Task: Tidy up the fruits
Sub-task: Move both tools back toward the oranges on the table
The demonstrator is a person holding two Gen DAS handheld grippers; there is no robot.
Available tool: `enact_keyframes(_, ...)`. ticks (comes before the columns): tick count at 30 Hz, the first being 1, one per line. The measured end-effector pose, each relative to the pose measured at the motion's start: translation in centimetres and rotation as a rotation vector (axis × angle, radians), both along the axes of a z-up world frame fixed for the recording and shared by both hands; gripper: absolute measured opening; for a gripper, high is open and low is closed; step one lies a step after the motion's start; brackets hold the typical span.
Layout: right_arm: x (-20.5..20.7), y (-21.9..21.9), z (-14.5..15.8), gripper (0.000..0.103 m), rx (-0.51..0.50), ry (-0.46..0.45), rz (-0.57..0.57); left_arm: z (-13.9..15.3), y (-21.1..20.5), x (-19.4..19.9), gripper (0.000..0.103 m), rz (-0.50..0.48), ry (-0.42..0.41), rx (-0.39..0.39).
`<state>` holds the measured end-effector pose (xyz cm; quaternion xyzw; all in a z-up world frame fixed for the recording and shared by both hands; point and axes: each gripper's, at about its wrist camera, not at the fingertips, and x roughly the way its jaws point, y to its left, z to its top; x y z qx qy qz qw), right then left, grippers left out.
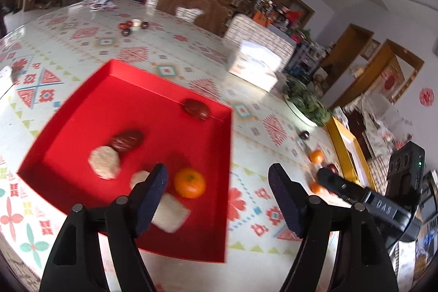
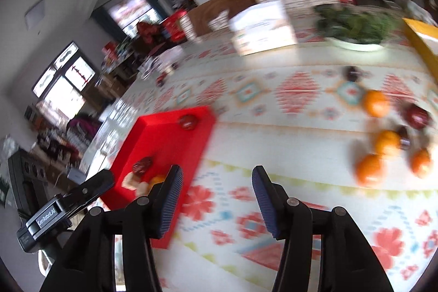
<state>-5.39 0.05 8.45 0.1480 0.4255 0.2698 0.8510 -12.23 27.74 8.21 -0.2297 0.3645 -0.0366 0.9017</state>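
Red tray (image 1: 82, 111) holds a glossy tangerine (image 1: 190, 182), dark jujubes and pale cakes; the left gripper (image 1: 217, 182) hangs above, spread wide, empty. From the right gripper (image 2: 216, 184), also wide and empty, blurred tangerines (image 2: 376, 103) lie loose on the patterned tablecloth (image 2: 273, 144).

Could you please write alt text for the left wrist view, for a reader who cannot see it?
The open, empty left gripper hovers over a red tray holding an orange, two dark red fruits and pale snack pieces. It sits on a patterned tablecloth, with more fruit to the right.
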Motion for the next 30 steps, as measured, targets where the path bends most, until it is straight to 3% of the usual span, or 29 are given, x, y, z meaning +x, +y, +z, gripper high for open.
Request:
enact_keyframes(8,-0.4,-14.5,0.2,0.063,-0.018,0.0,-0.28,-0.5,-5.2,1.2,0.076,-0.106,0.023,0.027)
enact_keyframes(13,-0.2,-19.2,-1.4,0.063,-0.024,0.038,-0.367,-1.5,-8.6,2.2,0.076,-0.173,0.06,0.043)
enact_keyframes(22,2.3,-18.0,-4.5,0.063,-0.087,0.083,-0.322,-2.0,-13.9,2.9,0.076,-0.276,0.065,0.135)
enact_keyframes(30,3.4,-16.1,-5.8,0.05,-0.2,0.031,-0.309,-3.1,-19.4,5.3,0.076,-0.39,0.068,0.227)
